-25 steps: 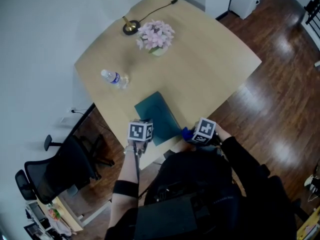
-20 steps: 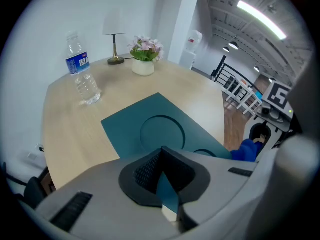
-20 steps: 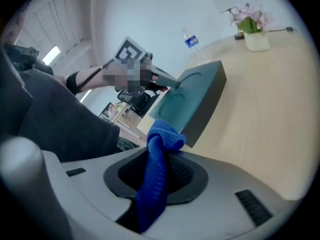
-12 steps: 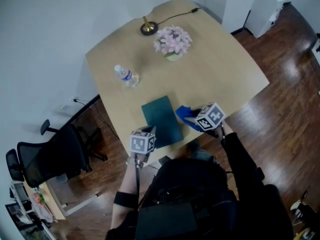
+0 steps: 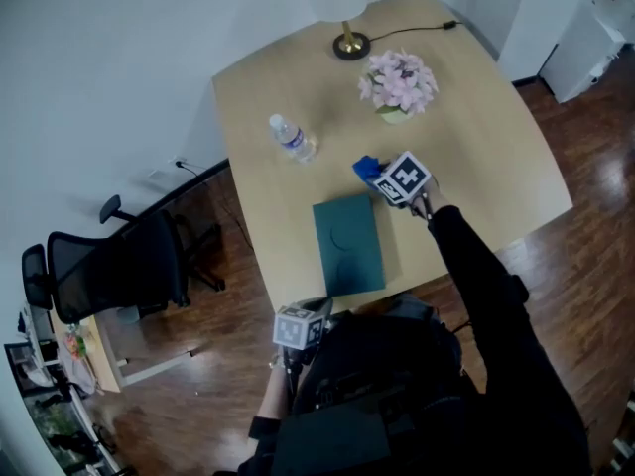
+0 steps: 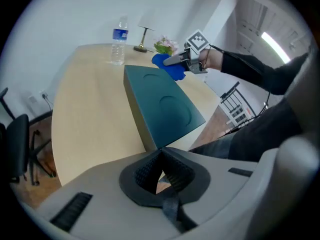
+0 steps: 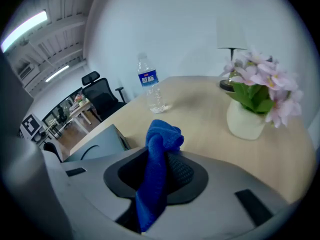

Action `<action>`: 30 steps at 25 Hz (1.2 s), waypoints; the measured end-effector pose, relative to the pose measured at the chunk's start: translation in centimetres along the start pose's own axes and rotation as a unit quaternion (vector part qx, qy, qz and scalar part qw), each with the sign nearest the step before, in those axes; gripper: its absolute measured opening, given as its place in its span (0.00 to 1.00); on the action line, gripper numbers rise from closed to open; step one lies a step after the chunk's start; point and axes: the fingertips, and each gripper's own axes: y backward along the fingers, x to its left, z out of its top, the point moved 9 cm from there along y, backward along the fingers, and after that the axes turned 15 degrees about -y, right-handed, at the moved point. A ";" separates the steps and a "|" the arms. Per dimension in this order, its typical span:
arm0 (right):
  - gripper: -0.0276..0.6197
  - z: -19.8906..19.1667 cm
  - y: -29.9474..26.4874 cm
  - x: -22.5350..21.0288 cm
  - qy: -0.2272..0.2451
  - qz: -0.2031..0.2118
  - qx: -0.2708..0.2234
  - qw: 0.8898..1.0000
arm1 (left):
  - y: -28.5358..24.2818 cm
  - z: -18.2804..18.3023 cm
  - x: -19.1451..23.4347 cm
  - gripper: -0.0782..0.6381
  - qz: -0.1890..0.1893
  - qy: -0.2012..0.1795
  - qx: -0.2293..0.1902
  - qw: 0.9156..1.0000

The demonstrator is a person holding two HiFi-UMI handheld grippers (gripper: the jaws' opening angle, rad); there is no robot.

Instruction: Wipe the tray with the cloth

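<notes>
**First:** Right tool (image 7: 161,170) is clamped on the blue cloth (image 7: 163,134). A bunched fold pokes out past the tips and the rest trails back between the jaws.

**Second:** And the other one?

**First:** Left tool (image 6: 160,155) has its jaws closed to a point with nothing in them. It sits low by the near edge of the desk (image 5: 476,147).

**Second:** Where's the tray?

**First:** Teal tray (image 5: 347,244) lies flat by that near edge. The cloth hangs past its far right corner, nearer the flower pot (image 5: 400,82), clear of the tray.

**Second:** So no wiping yet?

**First:** Looks to me like the cloth is only being carried. Next, the right tool needs to get over the tray, lower until the fold presses down, then sweep along its length. The left one could steady the near edge so the tray doesn't slide.
</notes>
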 end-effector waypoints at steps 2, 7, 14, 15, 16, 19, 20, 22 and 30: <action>0.19 0.7 -1.7 0.3 0.025 0.018 0.025 0.999 | 0.2 0.2 -0.2 0.11 0.001 0.032 -0.008 0.999; 0.19 0.4 -4.1 0.6 0.063 0.042 0.077 0.994 | -0.2 -0.3 -0.4 0.11 0.020 0.063 0.000 0.998; 0.19 0.3 -4.1 0.6 0.051 0.063 0.081 0.993 | -0.5 -0.6 0.8 0.11 0.026 0.087 -0.007 0.996; 0.19 0.2 -3.9 0.6 0.052 0.064 0.082 0.993 | -0.5 -0.8 1.2 0.11 0.033 0.088 -0.005 0.996; 0.19 0.0 -3.6 0.5 0.050 0.062 0.084 0.993 | -0.4 -0.9 1.6 0.11 0.039 0.089 -0.003 0.995; 0.19 -0.8 -2.5 0.0 0.035 0.056 0.075 0.995 | -0.2 -0.2 3.0 0.11 0.055 0.083 -0.002 0.995; 0.19 -1.2 -1.9 -0.2 0.025 0.054 0.068 0.996 | -0.3 0.1 3.8 0.11 0.062 0.079 -0.002 0.995; 0.19 -2.3 -0.4 -0.5 -0.001 0.047 0.055 0.997 | -0.3 0.9 5.8 0.11 0.077 0.067 0.000 0.995; 0.19 -11.9 5.3 0.7 -0.149 0.017 0.005 0.989 | -1.2 6.9 13.9 0.11 0.129 0.014 -0.006 0.992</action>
